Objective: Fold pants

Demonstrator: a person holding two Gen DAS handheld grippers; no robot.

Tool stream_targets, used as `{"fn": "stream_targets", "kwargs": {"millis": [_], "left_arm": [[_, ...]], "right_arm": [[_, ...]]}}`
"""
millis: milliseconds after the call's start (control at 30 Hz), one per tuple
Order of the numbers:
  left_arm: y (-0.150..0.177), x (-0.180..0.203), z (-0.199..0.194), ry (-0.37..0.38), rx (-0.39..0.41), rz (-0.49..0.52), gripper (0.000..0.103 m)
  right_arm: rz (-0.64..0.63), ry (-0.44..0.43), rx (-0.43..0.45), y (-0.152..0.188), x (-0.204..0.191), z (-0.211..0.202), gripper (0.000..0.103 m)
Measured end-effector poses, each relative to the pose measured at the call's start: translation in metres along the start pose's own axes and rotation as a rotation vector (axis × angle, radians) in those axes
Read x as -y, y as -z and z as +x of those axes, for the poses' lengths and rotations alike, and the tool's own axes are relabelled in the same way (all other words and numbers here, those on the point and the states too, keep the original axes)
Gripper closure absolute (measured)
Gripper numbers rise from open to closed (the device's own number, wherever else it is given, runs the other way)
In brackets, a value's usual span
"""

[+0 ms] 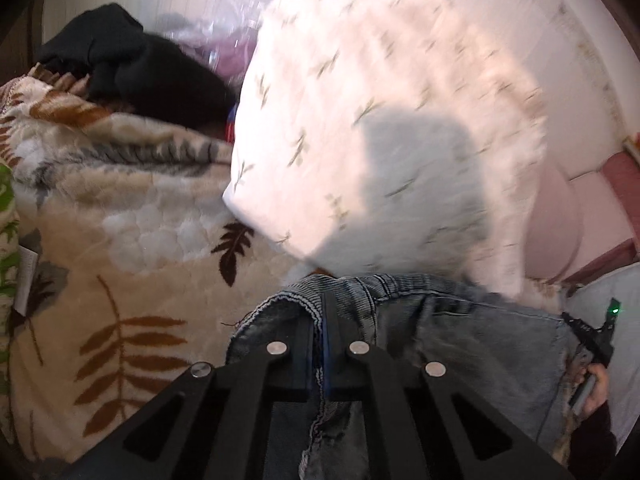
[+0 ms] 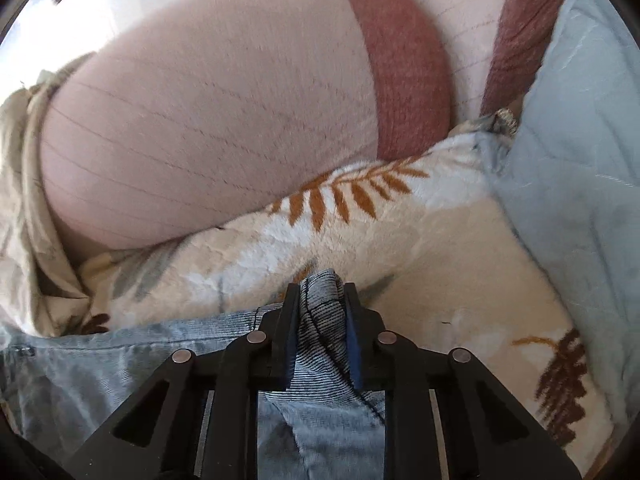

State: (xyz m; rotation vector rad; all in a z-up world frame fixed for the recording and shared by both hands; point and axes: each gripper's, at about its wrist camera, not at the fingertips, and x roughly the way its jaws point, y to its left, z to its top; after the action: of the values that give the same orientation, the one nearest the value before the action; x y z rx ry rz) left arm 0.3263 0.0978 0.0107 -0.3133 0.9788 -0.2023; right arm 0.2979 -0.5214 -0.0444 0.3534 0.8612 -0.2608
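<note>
Both grippers are clamped on the light-blue jeans, which lie on a bed over a cream leaf-print fleece blanket. The left gripper has its jaws pinched nearly together on a frayed denim edge. The right gripper is closed around a thicker bunch of denim, several layers by the look of it, so its jaws stand a little apart. In the left wrist view the denim spans from one gripper toward the other, seen at the far right edge with a hand on it. A white dragonfly-print pillow sits just beyond the jeans; a pink pillow lies ahead of the right gripper. Judged step: the grasp is made and the held edge is coming off the bed for a fold. Blur makes it hard to say which end of the jeans is held, possibly the waistband. Next move calls for carrying both grippers together, level, keeping the edge taut, then laying it squarely over the rest of the jeans, clear of the 2 pillows.
</note>
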Motion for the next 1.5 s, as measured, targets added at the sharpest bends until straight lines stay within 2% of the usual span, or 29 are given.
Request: {"fn": "stream_targets", "kwargs": {"millis": [200, 267, 433, 600, 867, 967, 1033, 1100, 1167, 1233, 1333, 1400, 1500], "left_arm": [[0.018, 0.022, -0.067, 0.097, 0.073, 0.018, 0.099], [0.022, 0.018, -0.069, 0.117, 0.086, 0.016, 0.099], [0.061, 0.004, -0.103, 0.163, 0.096, -0.006, 0.099], [0.123, -0.014, -0.127, 0.155, 0.054, -0.004, 0.099], [0.221, -0.048, -0.106, 0.147, -0.058, -0.054, 0.099], [0.239, -0.048, -0.103, 0.127, -0.046, -0.020, 0.098], [0.241, -0.046, -0.107, 0.120, -0.030, 0.011, 0.098], [0.240, -0.041, -0.113, 0.080, -0.023, 0.050, 0.093], [0.240, -0.036, -0.123, 0.042, -0.012, 0.088, 0.089], [0.242, -0.032, -0.139, 0.015, 0.029, 0.128, 0.086], [0.241, -0.020, -0.161, -0.037, 0.092, 0.189, 0.086], [0.238, -0.005, -0.170, -0.031, 0.120, 0.230, 0.086], [0.231, 0.023, -0.172, -0.001, 0.149, 0.294, 0.086]], "right_arm": [[0.043, -0.062, 0.063, 0.005, 0.012, -0.064, 0.084], [0.051, -0.071, 0.082, 0.008, 0.018, -0.083, 0.084], [0.075, -0.094, 0.100, 0.037, 0.044, -0.123, 0.084], [0.108, -0.114, 0.085, 0.082, 0.070, -0.152, 0.084], [0.170, -0.118, -0.019, 0.174, 0.112, -0.155, 0.084], [0.207, -0.125, -0.050, 0.199, 0.126, -0.151, 0.084], [0.222, -0.126, -0.109, 0.208, 0.132, -0.143, 0.081], [0.235, -0.141, -0.124, 0.211, 0.137, -0.146, 0.078], [0.244, -0.132, -0.130, 0.201, 0.140, -0.155, 0.062], [0.255, -0.126, -0.060, 0.187, 0.144, -0.171, 0.051], [0.296, -0.190, 0.012, 0.170, 0.147, -0.178, 0.046], [0.318, -0.237, 0.002, 0.157, 0.142, -0.167, 0.046], [0.296, -0.218, -0.057, 0.145, 0.128, -0.136, 0.046]]}}
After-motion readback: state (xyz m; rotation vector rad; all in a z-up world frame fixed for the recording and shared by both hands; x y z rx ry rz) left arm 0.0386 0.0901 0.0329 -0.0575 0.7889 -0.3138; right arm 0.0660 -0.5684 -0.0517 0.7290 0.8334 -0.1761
